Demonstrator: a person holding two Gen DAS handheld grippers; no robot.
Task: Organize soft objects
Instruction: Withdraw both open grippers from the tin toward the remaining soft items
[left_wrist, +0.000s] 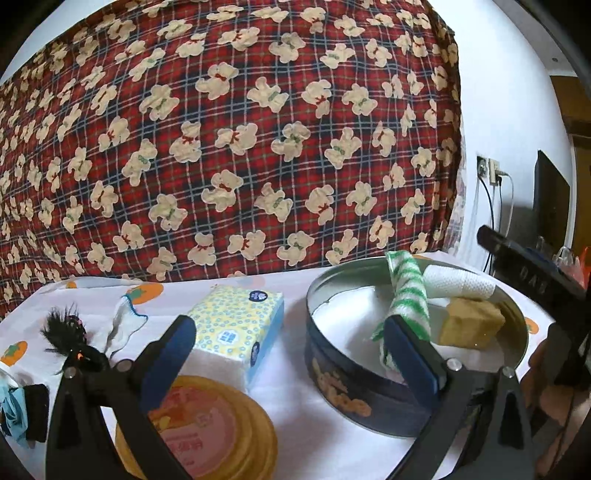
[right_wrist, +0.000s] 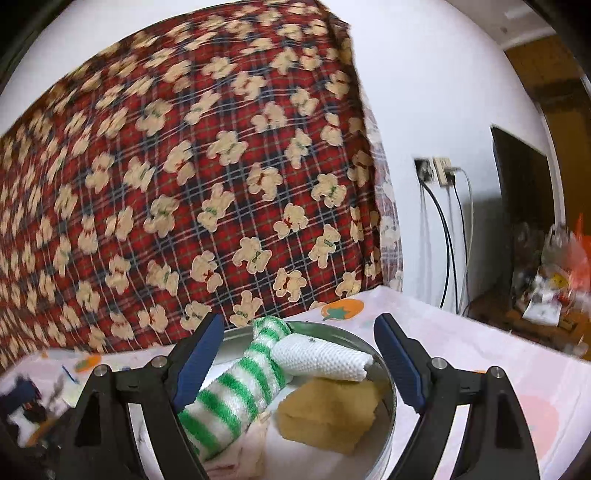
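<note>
A round dark-blue tin (left_wrist: 340, 391) stands on the white table and holds a green-striped rolled cloth (left_wrist: 406, 295), a white rolled cloth (left_wrist: 461, 284) and a yellow sponge (left_wrist: 469, 325). My left gripper (left_wrist: 288, 347) is open and empty, with its right finger over the tin's near rim. A tissue pack (left_wrist: 236, 325), a black hair tie (left_wrist: 70, 339) and a small white cloth (left_wrist: 125, 321) lie left of the tin. My right gripper (right_wrist: 299, 354) is open and empty above the tin (right_wrist: 384, 417), over the striped cloth (right_wrist: 236, 387), white cloth (right_wrist: 325, 354) and sponge (right_wrist: 328, 413).
A yellow-and-pink round lid (left_wrist: 214, 428) lies at the front under the left gripper. Blue and black soft items (left_wrist: 22, 413) sit at the table's left edge. A red plaid bear-print blanket (left_wrist: 229, 140) hangs behind the table. Wall sockets with cables (right_wrist: 439, 173) are at right.
</note>
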